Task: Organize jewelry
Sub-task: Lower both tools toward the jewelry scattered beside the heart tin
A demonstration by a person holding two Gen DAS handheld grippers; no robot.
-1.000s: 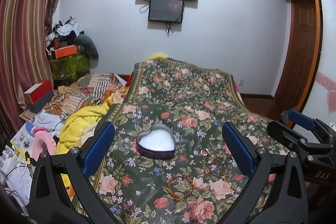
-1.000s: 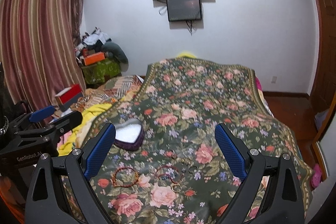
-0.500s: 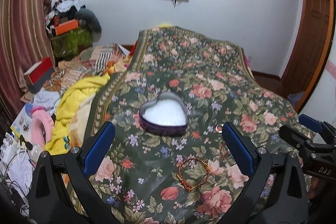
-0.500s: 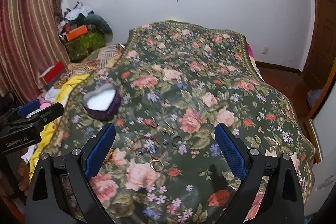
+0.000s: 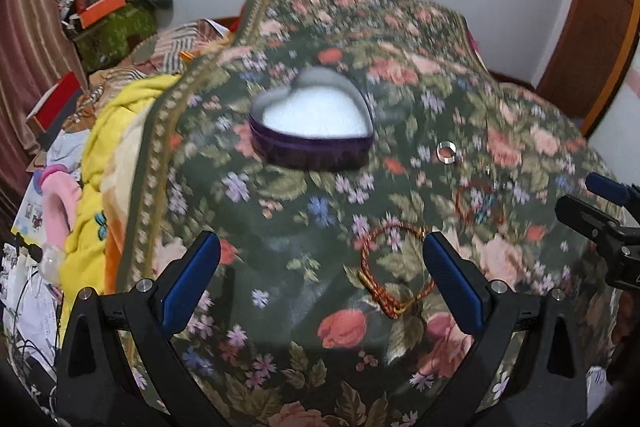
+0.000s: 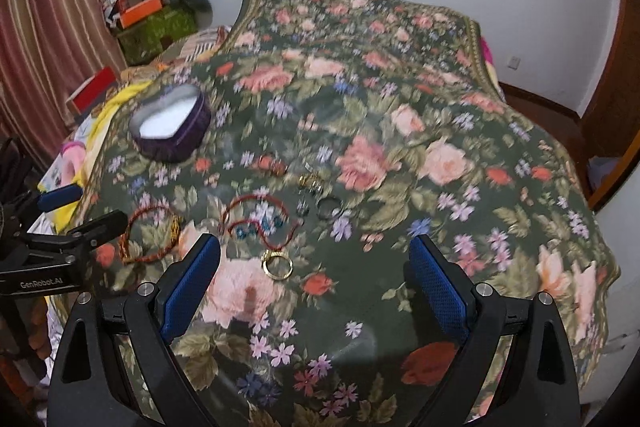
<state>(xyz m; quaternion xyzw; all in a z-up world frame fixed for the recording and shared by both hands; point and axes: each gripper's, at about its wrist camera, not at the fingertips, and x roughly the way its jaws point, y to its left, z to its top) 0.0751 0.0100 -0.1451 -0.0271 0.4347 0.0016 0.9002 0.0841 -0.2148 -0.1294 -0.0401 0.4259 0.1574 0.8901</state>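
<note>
— What do you have closest to you?

— My left gripper (image 5: 320, 283), its blue pads spread wide with nothing between them, hanging over the floral bedspread (image 5: 280, 355). My right gripper (image 6: 314, 283) is the same: jaws apart, holding nothing.

— And just beyond the fingers?

— In the left view, a braided red-and-gold bracelet (image 5: 394, 269) lies flat on the cloth, just inside my right-hand fingertip. In the right view, a gold ring (image 6: 277, 265) sits just past the left finger, lying on a pink rose in the pattern.

— Further out?

— A thin red cord bracelet with small blue-green beads (image 6: 256, 217) lies beside the braided one, the two near but apart. Past it come a dark ring (image 6: 328, 207) and a small gold piece (image 6: 311, 183); both are blurred, so I can't say more about them. A reddish bit lies near there too, too smeared to name.

— Where is the box?

— The purple heart-shaped tin (image 5: 312, 125) stands open further up the bed, white lining showing. A silver ring (image 5: 447, 151) lies just to its right, apart from it.

— And behind?

— Yellow blanket (image 5: 108, 155) off the bed's left edge, then striped curtains (image 6: 52, 7).
</note>
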